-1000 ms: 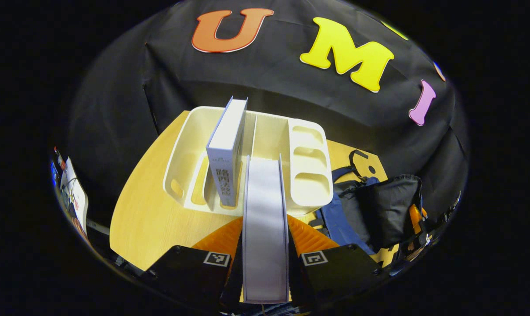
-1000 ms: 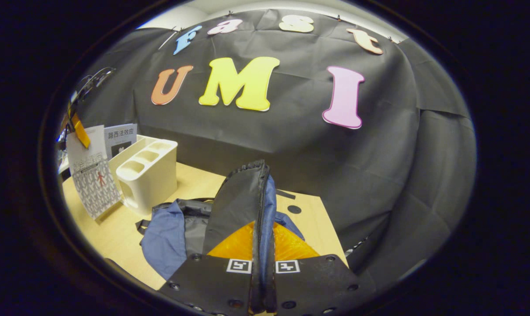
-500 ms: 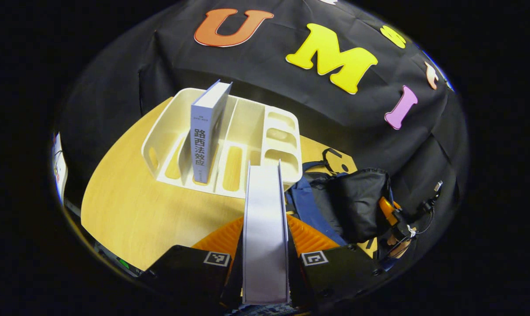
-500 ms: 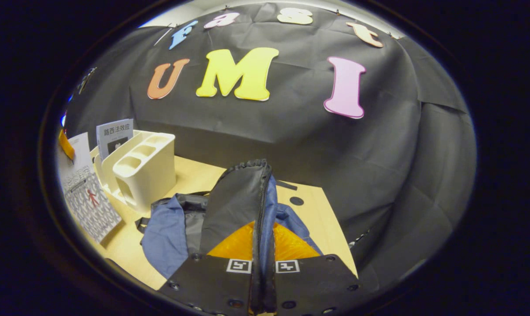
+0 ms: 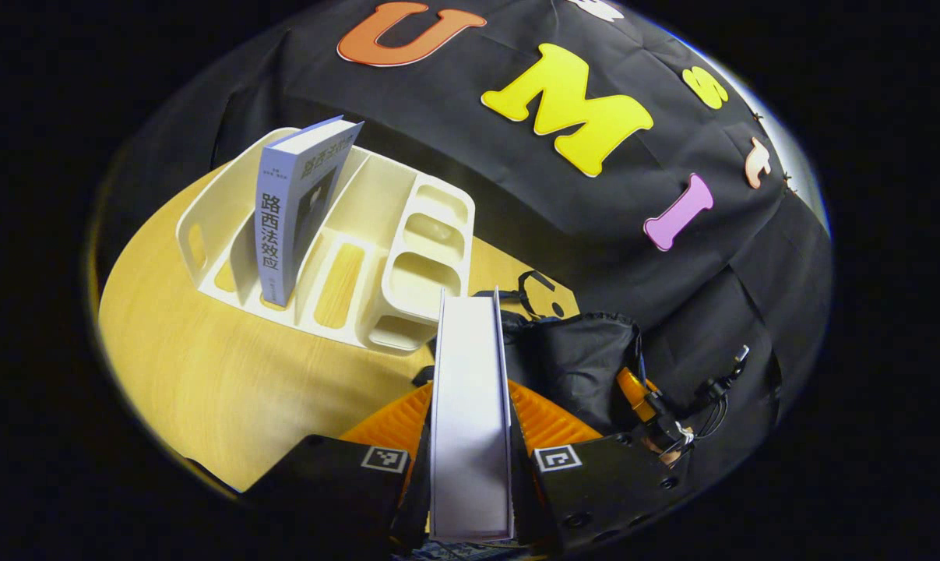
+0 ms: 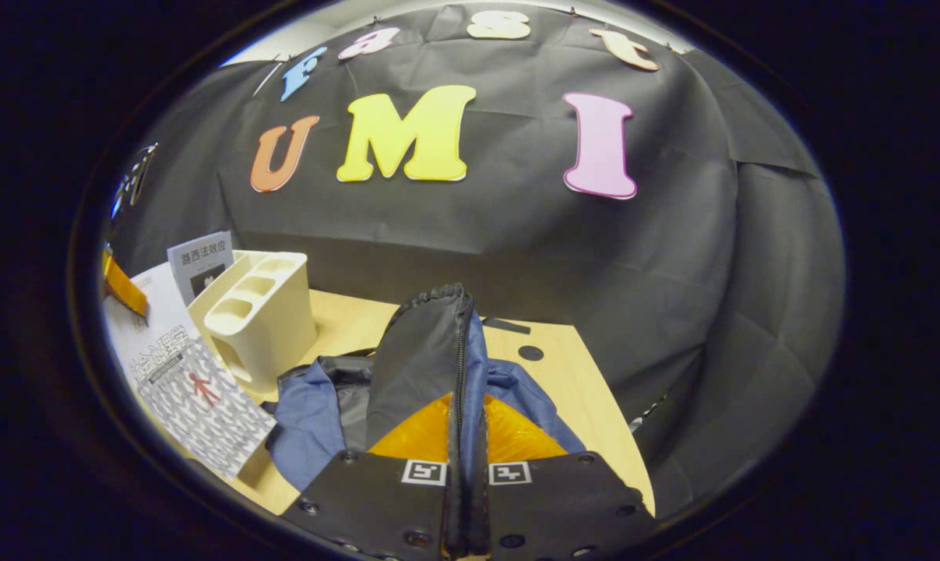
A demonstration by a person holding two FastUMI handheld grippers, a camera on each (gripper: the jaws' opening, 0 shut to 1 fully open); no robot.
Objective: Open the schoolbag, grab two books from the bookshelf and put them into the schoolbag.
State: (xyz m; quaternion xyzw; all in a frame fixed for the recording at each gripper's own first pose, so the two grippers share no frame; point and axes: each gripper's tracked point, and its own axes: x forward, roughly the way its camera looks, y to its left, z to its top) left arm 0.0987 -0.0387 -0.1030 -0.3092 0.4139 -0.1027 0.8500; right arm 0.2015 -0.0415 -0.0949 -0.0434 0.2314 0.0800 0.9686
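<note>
- In the left gripper view, a pale wooden counter [image 5: 205, 389] carries a cream plastic bookshelf with upright dividers [image 5: 376, 234] at the left.
- A grey-white paperback book with a dark printed spine [image 5: 283, 226] stands in one of the bookshelf's slots, leaning to the right against a divider.
- At the middle bottom, the left hand-held gripper [image 5: 470, 467] has both fingers pressed on a second white book seen edge-on [image 5: 470, 405], held upright above the counter and clear of the bookshelf, between the bookshelf and the bag.
- Right of that book lies a black and blue fabric schoolbag [image 5: 586, 366], just beside the bookshelf's small compartments.
- In the right gripper view, the held book's patterned cover [image 6: 197, 389] appears at the left edge, in front of the bookshelf [image 6: 259, 319], with the standing book [image 6: 201, 261] behind it.
- At the centre, the right hand-held gripper [image 6: 464, 499] is closed narrow on the zipped edge of the schoolbag's black flap [image 6: 423, 358], lifting it upright over the blue body of the schoolbag [image 6: 306, 421] on the counter [image 6: 579, 382].
</note>
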